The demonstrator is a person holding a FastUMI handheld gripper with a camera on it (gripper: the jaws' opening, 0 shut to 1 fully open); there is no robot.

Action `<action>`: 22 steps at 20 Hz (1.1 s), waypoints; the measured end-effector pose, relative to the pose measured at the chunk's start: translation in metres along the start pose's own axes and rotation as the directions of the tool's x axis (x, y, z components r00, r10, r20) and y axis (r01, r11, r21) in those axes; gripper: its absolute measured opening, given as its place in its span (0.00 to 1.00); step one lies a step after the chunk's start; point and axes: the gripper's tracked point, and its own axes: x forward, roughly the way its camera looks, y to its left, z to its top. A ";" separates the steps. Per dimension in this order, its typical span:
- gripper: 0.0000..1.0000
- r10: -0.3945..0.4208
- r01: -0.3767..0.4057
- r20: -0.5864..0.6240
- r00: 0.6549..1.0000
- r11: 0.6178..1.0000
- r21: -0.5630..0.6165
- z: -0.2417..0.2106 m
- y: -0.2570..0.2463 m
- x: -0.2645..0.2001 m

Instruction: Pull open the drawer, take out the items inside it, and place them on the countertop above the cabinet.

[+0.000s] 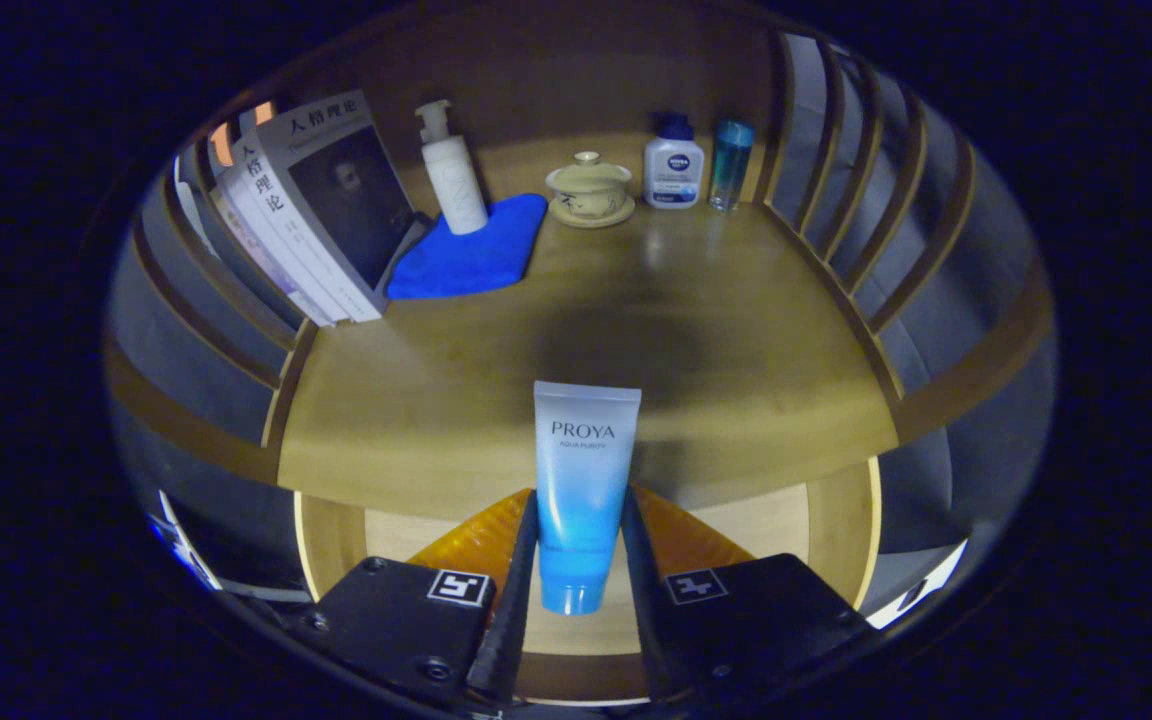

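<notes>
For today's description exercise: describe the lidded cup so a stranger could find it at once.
Start at the wooden countertop beyond the gripper, which grips a tube. At its back, between the blue cloth and the white bottle, is the cup: the only one with saucer and knobbed lid.

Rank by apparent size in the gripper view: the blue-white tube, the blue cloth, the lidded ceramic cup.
1. Blue-and-white plastic tube, clamped between the gripper fingers; nearness to the camera inflates it.
2. Blue folded cloth, looks slightly smaller.
3. Lidded ceramic cup on its saucer, smallest.
</notes>
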 end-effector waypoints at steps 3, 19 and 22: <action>0.50 -0.014 0.014 0.007 1.000 1.000 -0.019 0.020 0.000 0.016; 0.82 -0.030 0.030 0.006 1.000 1.000 0.000 0.041 -0.011 0.043; 0.81 -0.012 0.011 0.033 0.999 0.999 0.037 0.036 -0.008 0.029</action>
